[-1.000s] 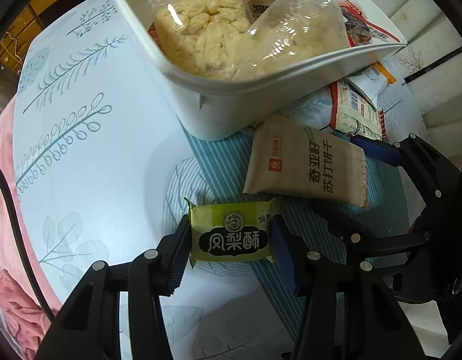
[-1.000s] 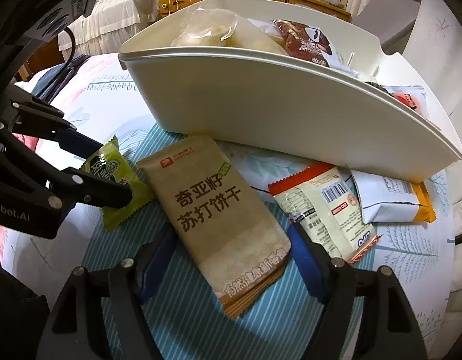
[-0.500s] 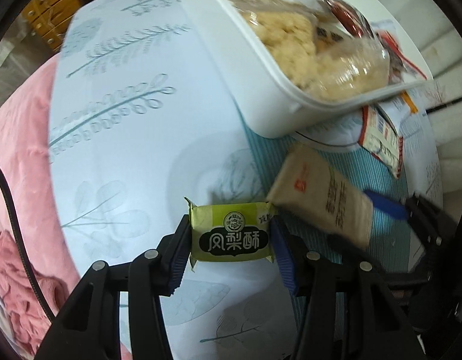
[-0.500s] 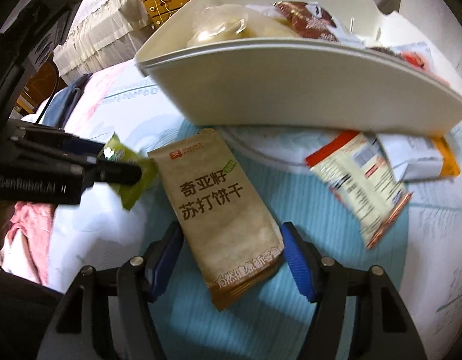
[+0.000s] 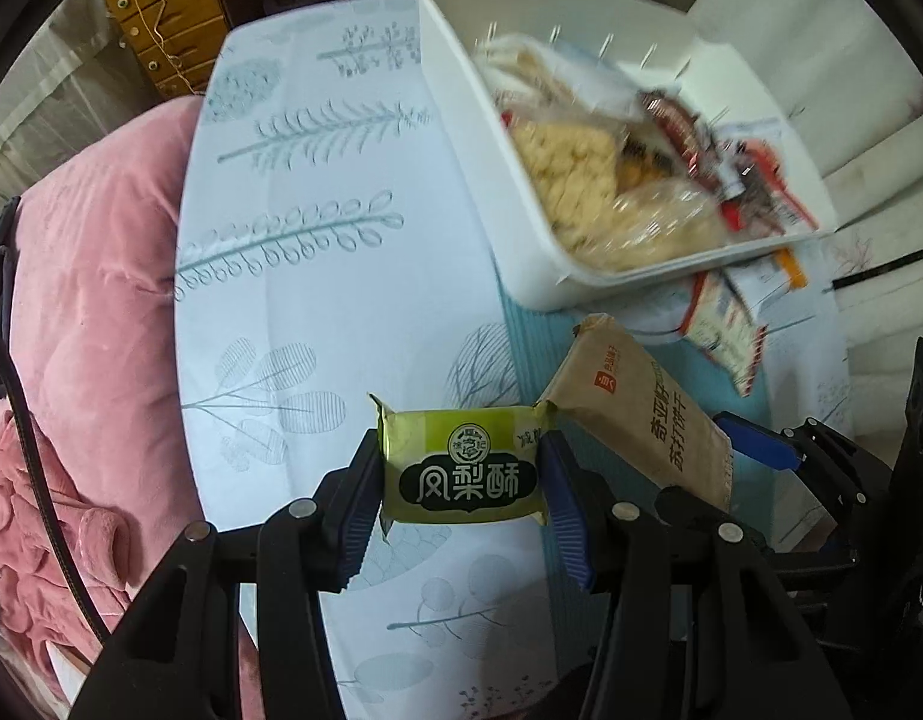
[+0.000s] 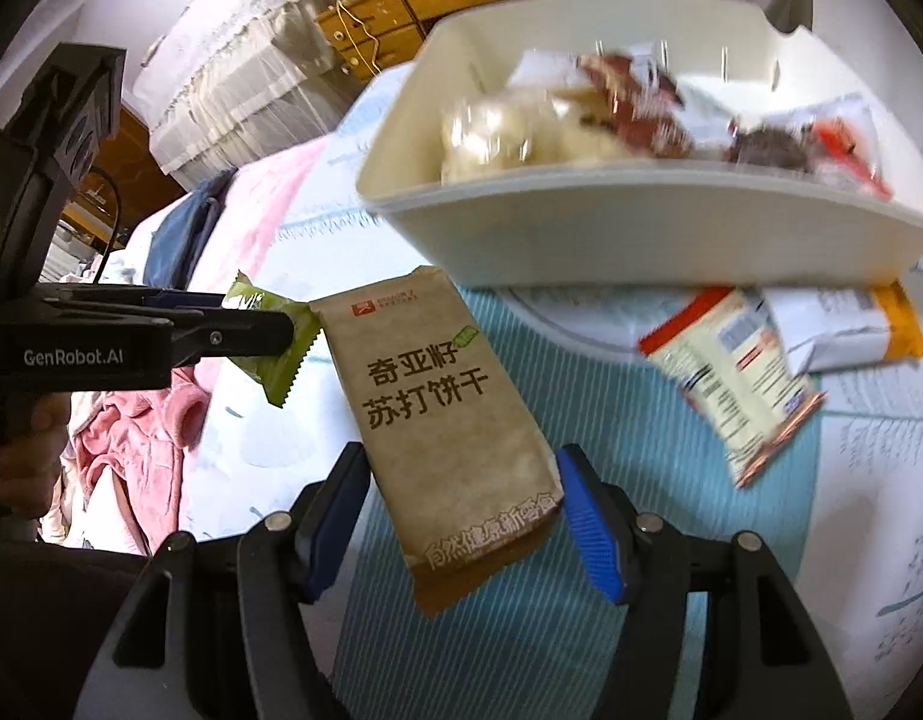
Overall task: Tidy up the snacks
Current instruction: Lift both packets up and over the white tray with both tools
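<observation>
My left gripper [image 5: 459, 450] is shut on a small green pastry packet [image 5: 467, 480], held off the tablecloth. In the right wrist view that packet [image 6: 281, 360] sticks out of the left gripper at the left. My right gripper [image 6: 461, 468] is shut on a brown cracker packet [image 6: 437, 396], its blue pads pressing both long sides, and the packet hangs tilted above the striped cloth. The same packet [image 5: 641, 420] shows to the right in the left wrist view. A white tub [image 6: 641, 240] holding several wrapped snacks stands just beyond both grippers, blurred.
Beside the tub's near wall lie a red-and-white packet [image 6: 731, 378] and an orange-and-white packet [image 6: 845, 324]. A leaf-print cloth [image 5: 317, 300] covers the round table. A pink blanket [image 5: 83, 300] lies to the left, and a wooden dresser [image 5: 161, 18] stands behind.
Both grippers have risen with their packets. The right jaws closed in on the brown packet and lifted it off the cloth. The tub now looks lower and farther away.
</observation>
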Demonstrator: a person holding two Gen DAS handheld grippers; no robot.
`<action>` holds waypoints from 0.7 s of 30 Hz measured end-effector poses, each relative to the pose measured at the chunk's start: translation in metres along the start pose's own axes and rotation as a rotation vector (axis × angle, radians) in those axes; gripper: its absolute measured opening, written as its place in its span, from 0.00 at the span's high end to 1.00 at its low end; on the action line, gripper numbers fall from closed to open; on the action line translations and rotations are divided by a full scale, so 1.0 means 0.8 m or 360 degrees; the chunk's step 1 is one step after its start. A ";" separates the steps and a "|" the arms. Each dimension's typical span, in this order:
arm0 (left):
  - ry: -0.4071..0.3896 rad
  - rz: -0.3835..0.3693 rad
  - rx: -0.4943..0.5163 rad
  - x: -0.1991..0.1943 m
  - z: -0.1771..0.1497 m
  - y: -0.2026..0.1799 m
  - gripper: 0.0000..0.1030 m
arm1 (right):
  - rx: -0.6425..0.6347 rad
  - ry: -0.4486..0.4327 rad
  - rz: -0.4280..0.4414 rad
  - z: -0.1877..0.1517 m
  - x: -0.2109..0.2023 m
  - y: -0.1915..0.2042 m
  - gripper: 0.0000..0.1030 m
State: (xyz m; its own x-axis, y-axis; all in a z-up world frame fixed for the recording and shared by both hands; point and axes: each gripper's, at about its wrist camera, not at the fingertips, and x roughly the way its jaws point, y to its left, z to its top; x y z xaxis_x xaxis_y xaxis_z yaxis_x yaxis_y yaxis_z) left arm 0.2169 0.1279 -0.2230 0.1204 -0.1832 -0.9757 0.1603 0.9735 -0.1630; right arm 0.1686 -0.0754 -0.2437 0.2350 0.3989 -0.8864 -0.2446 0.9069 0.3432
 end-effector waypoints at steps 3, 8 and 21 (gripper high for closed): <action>-0.0047 -0.0035 -0.0031 -0.026 0.002 -0.007 0.51 | -0.0005 -0.0063 0.0023 0.006 -0.023 -0.002 0.38; -0.0146 -0.0072 -0.0071 -0.058 0.011 -0.024 0.51 | -0.0012 -0.0194 0.0055 0.020 -0.064 -0.013 0.42; -0.0348 -0.0142 -0.0067 -0.098 0.059 -0.073 0.52 | -0.0027 -0.0350 0.0035 0.069 -0.121 -0.054 0.87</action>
State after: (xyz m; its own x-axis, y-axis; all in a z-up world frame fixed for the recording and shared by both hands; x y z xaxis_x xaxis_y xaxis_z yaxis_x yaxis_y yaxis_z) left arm 0.2447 0.0792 -0.1300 0.3177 -0.2897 -0.9029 0.1397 0.9561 -0.2577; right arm 0.2081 -0.1460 -0.1560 0.4282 0.4404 -0.7891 -0.2672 0.8959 0.3551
